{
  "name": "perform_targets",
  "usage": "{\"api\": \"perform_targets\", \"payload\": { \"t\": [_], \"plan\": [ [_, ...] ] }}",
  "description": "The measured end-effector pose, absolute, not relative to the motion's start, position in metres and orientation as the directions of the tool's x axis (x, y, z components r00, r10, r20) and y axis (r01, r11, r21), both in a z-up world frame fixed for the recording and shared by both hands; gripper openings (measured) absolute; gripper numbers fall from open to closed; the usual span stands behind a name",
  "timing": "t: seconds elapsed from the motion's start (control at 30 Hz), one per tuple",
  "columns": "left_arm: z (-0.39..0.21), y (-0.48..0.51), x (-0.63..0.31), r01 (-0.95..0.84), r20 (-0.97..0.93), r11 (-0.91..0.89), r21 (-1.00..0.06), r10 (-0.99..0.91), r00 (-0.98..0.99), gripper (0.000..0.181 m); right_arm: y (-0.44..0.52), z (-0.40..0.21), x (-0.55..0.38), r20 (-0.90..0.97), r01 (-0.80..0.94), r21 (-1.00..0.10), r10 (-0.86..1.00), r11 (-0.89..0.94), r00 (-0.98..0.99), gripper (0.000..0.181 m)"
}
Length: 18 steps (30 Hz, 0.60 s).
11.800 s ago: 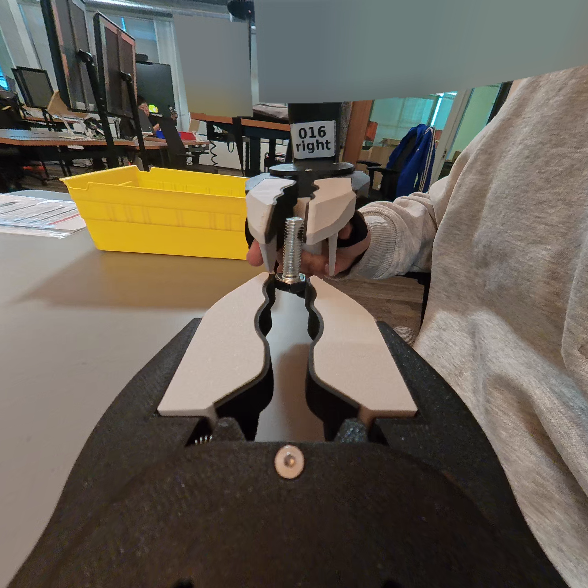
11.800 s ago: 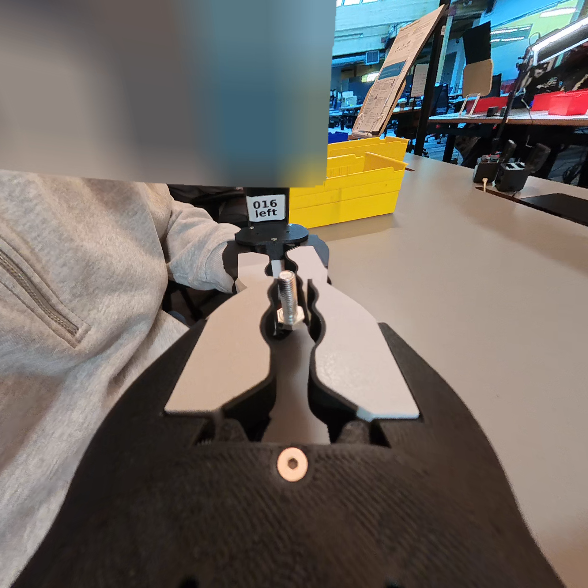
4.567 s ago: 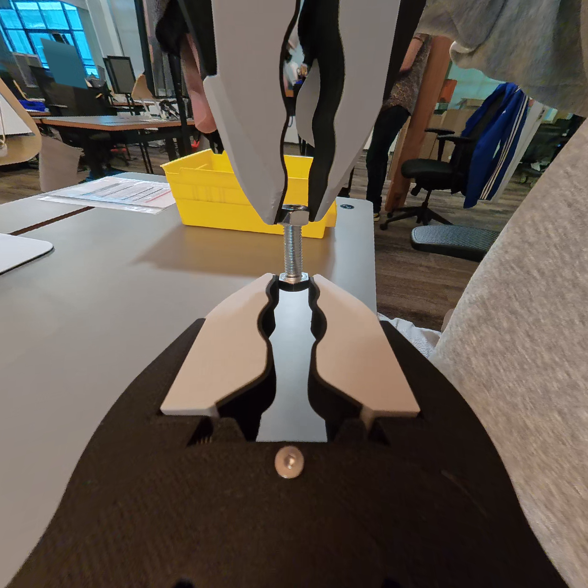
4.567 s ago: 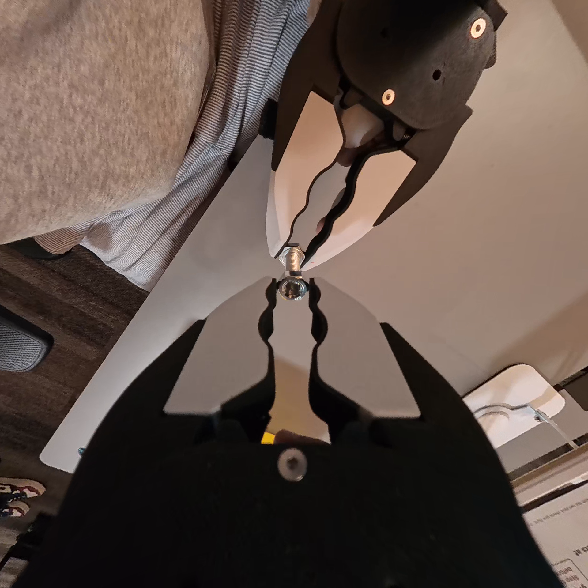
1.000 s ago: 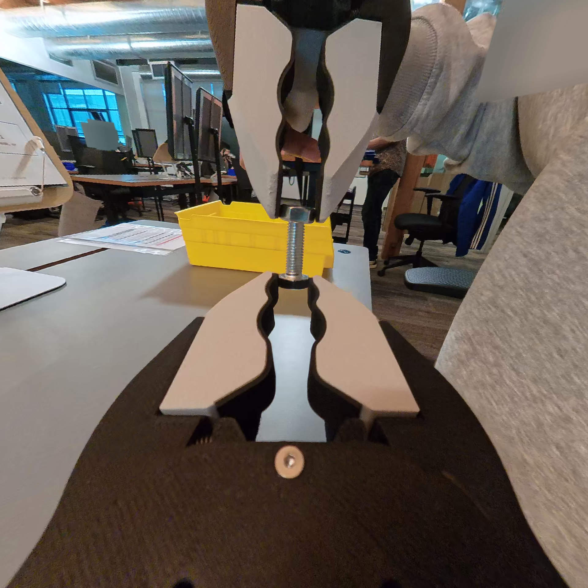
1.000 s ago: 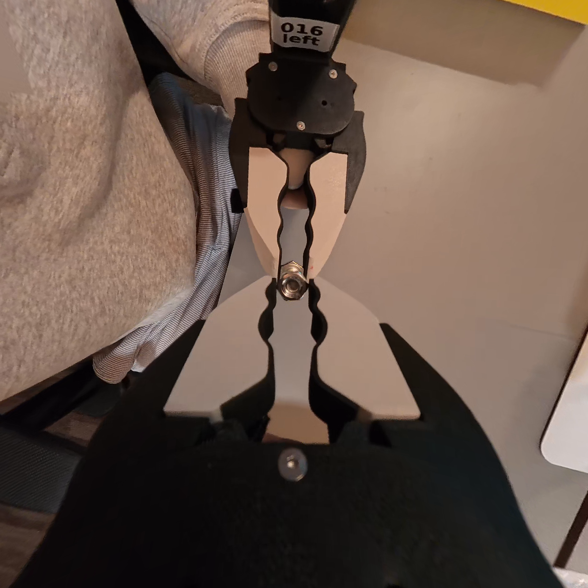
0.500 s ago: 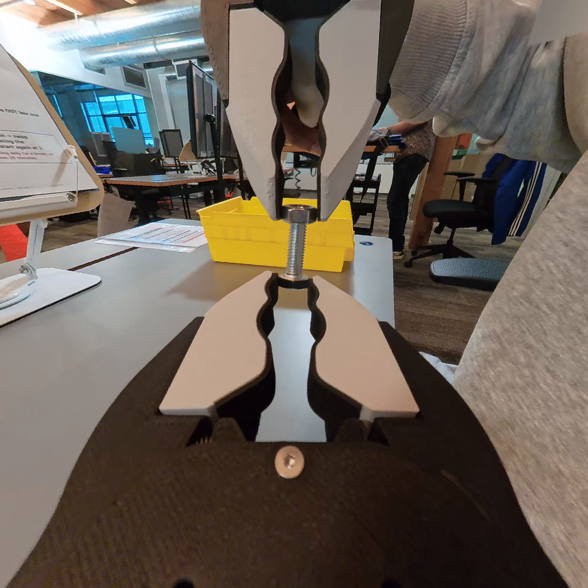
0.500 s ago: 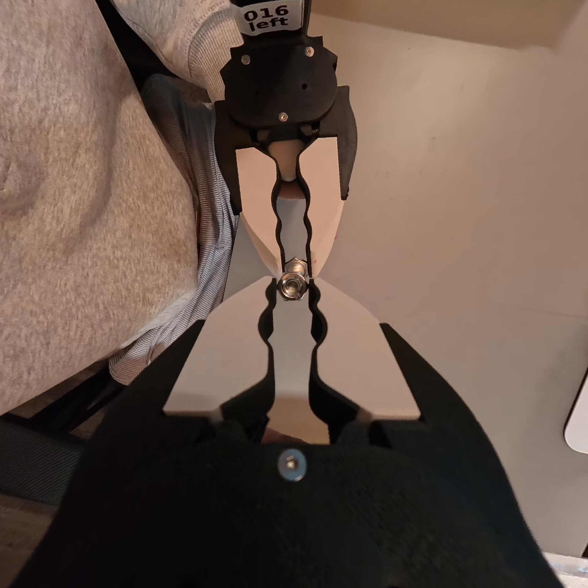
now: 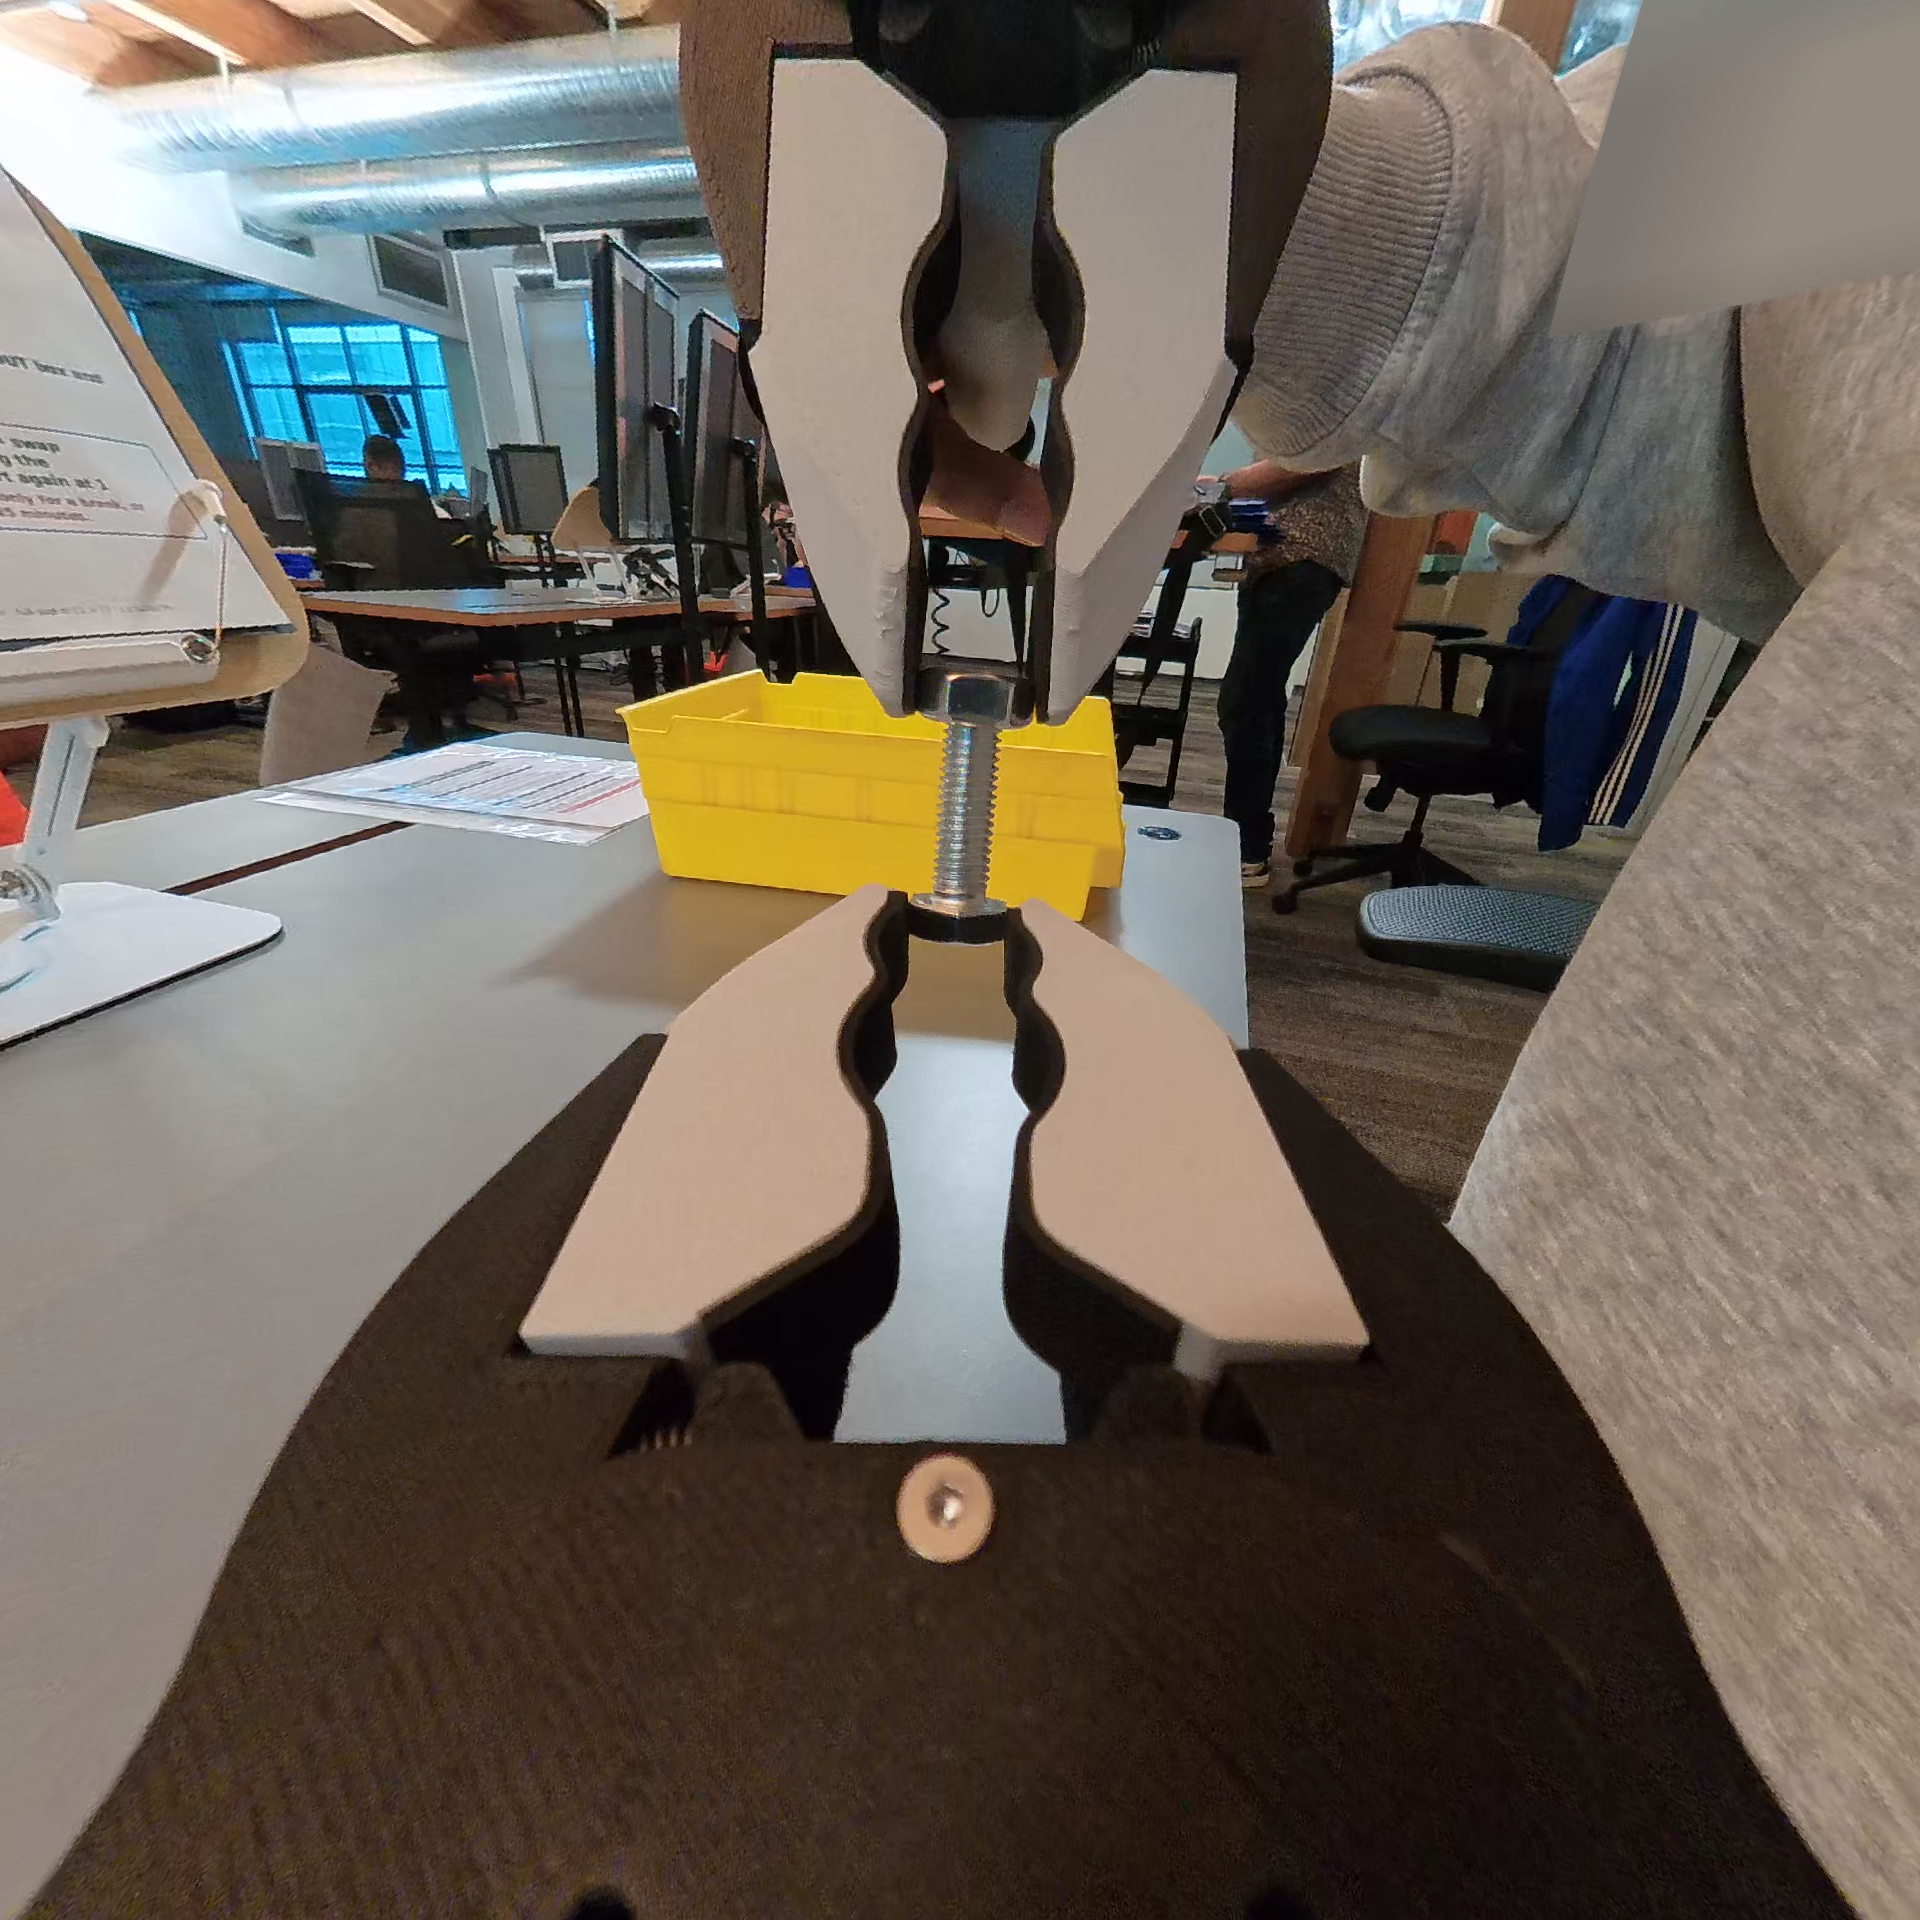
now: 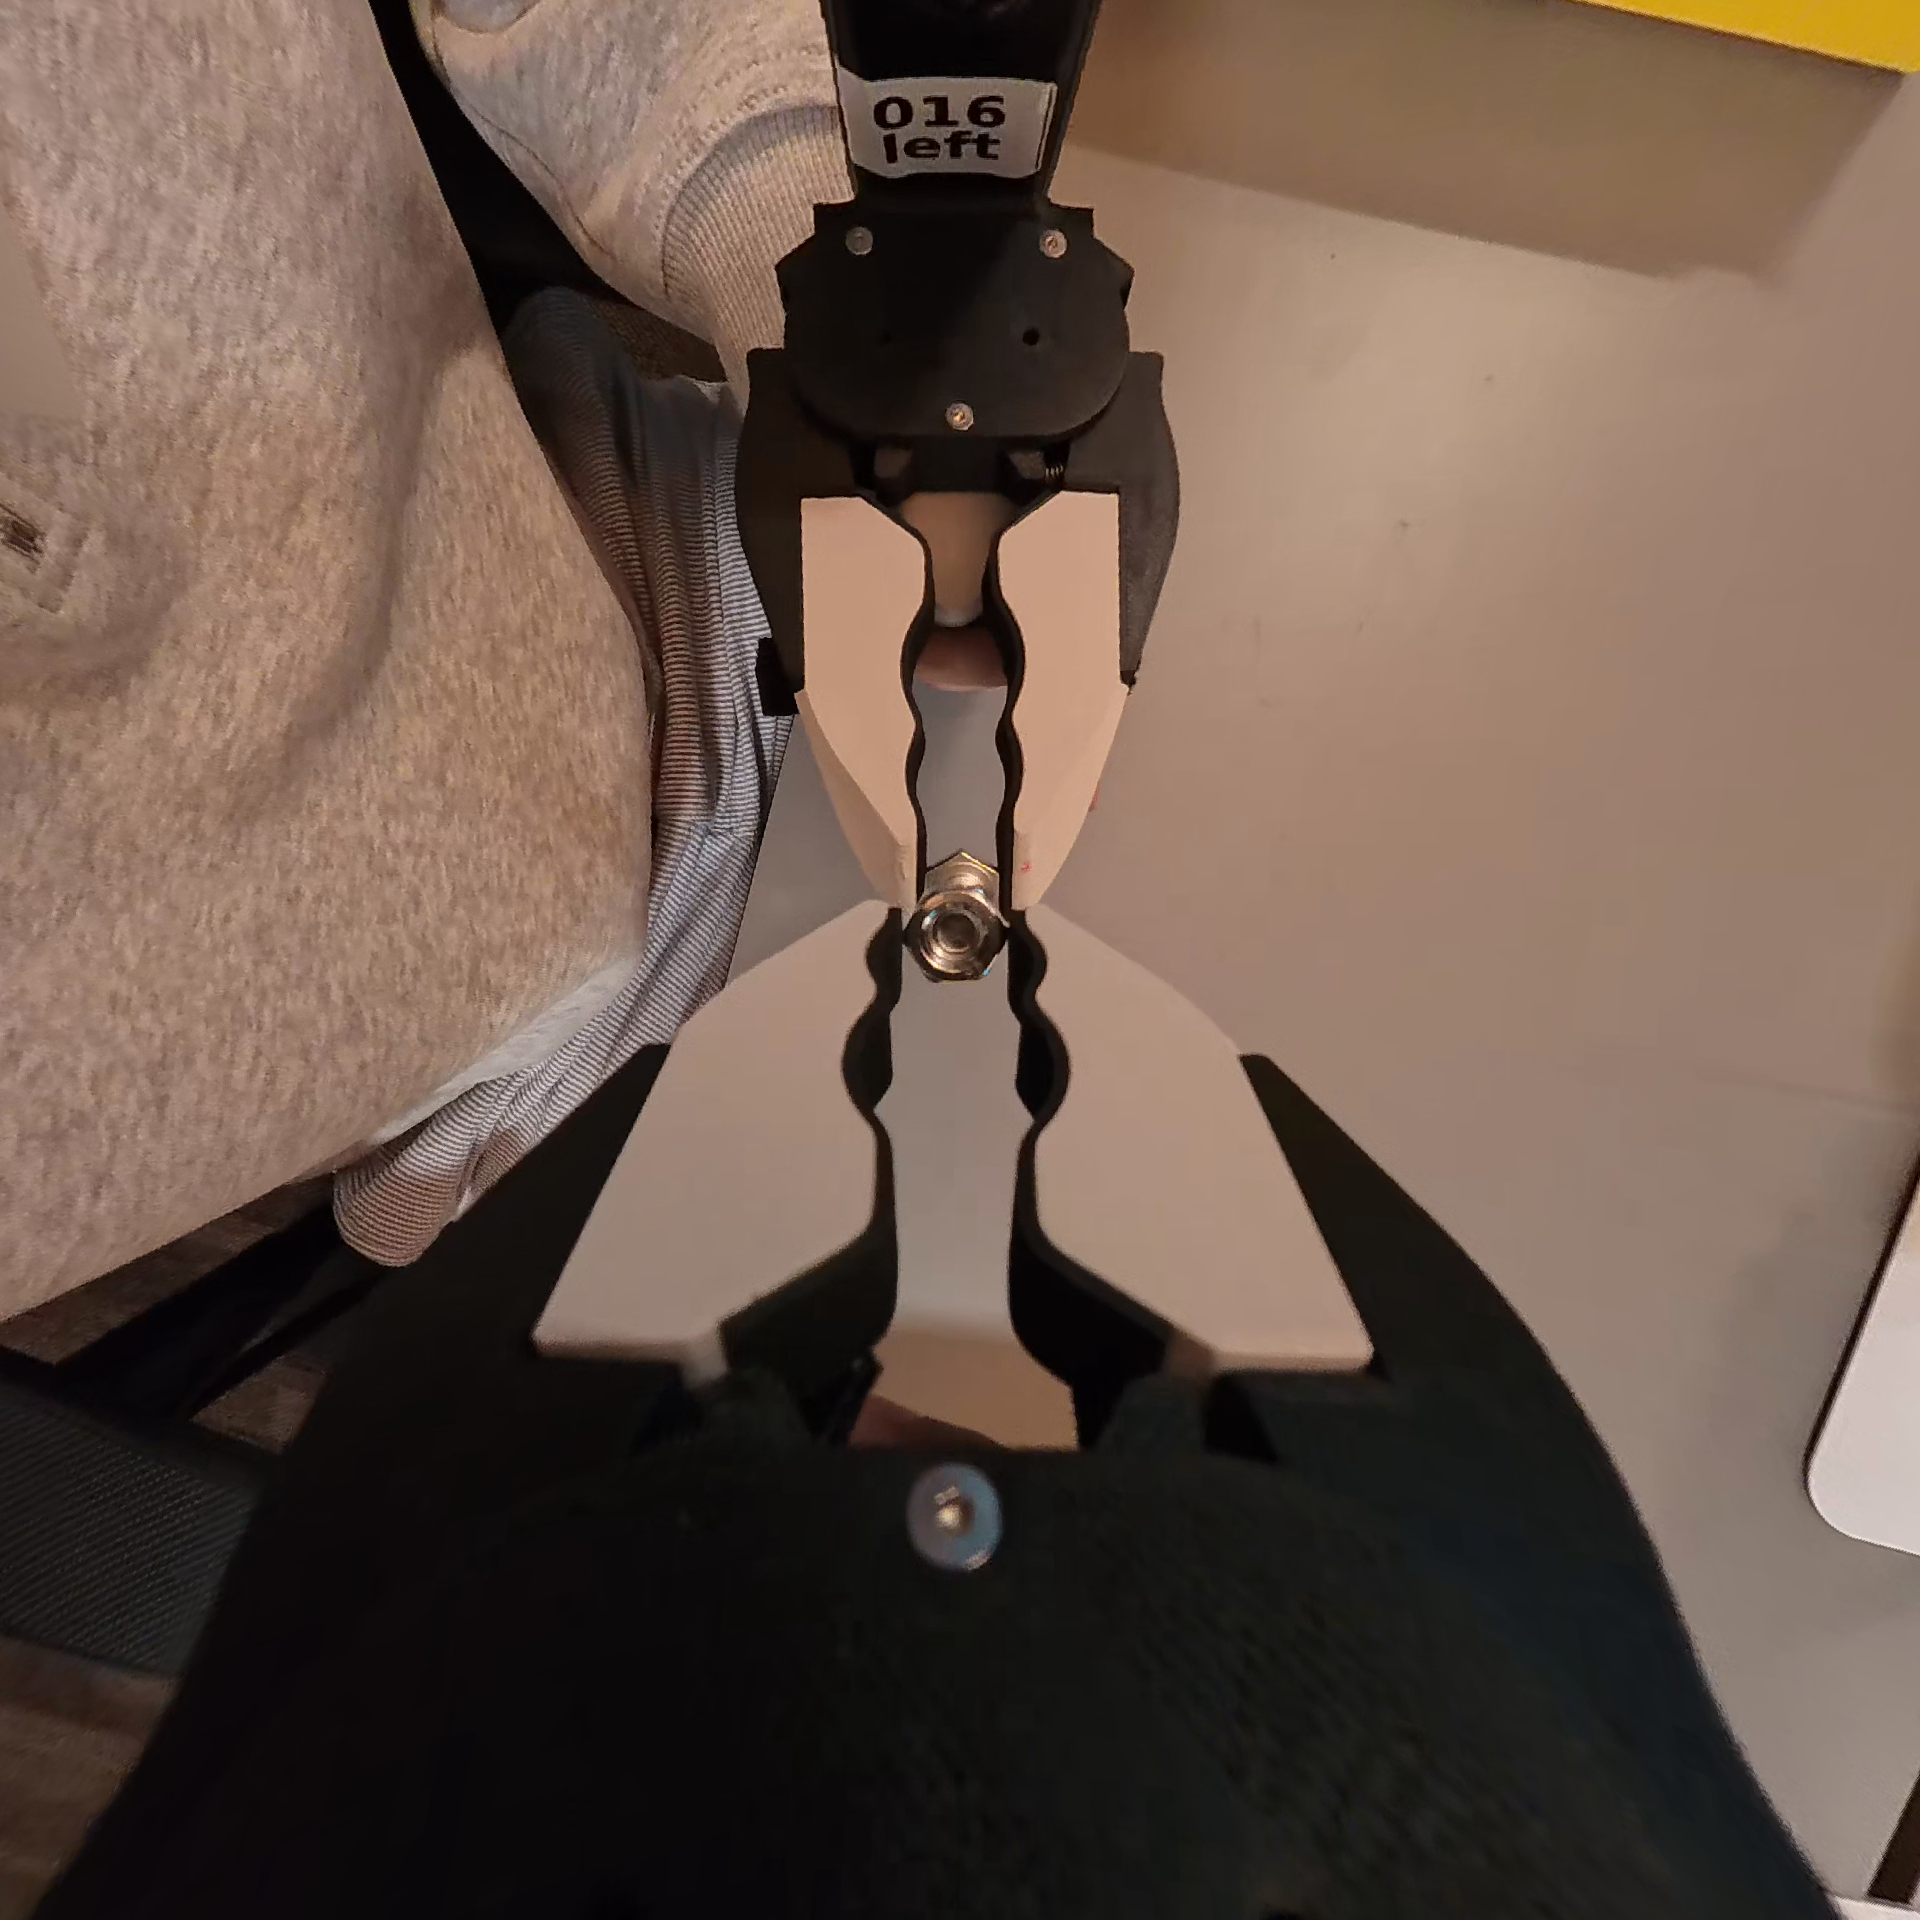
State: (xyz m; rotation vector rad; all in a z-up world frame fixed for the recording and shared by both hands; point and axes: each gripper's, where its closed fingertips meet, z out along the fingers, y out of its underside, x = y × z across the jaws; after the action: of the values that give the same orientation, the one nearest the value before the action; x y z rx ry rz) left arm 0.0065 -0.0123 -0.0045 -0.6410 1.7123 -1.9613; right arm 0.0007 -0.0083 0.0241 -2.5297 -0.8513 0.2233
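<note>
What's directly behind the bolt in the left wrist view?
Behind the silver threaded bolt sits a yellow plastic bin on the grey table. Its front wall hides whatever is inside, and the bolt covers a strip of it.

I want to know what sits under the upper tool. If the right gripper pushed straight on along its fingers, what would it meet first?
The right gripper points down at the left gripper, which grips the nut on the bolt whose head it holds. It would probably drive the bolt into those fingertips; the grey table lies beyond.

Left gripper (image 9: 956, 920) lies level, fingertips nearly closed; right gripper (image 9: 971, 701) points straight down onto it, tip to tip, jaws apparently clamped. A grey sleeve (image 9: 1455, 312) reaches behind the right gripper.
</note>
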Motion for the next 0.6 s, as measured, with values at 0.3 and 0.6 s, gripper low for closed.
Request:
{"api": "perform_targets", "payload": {
  "t": [0.3, 0.6],
  "plan": [
    [-0.009, -0.02, 0.002, 0.034, 0.022, -0.084, -0.996, -0.586, -0.81, 0.018, -0.021, 0.02, -0.004, 0.016, 0.653, -0.412, 0.712, -0.636, 0.702, 0.02],
    [-0.009, -0.023, -0.003, -0.003, 0.062, -0.112, -0.994, -0.529, -0.846, 0.018, -0.023, 0.019, -0.008, 0.19, 0.863, -0.376, 0.884, -0.337, 0.428, 0.019]
  ]
}}
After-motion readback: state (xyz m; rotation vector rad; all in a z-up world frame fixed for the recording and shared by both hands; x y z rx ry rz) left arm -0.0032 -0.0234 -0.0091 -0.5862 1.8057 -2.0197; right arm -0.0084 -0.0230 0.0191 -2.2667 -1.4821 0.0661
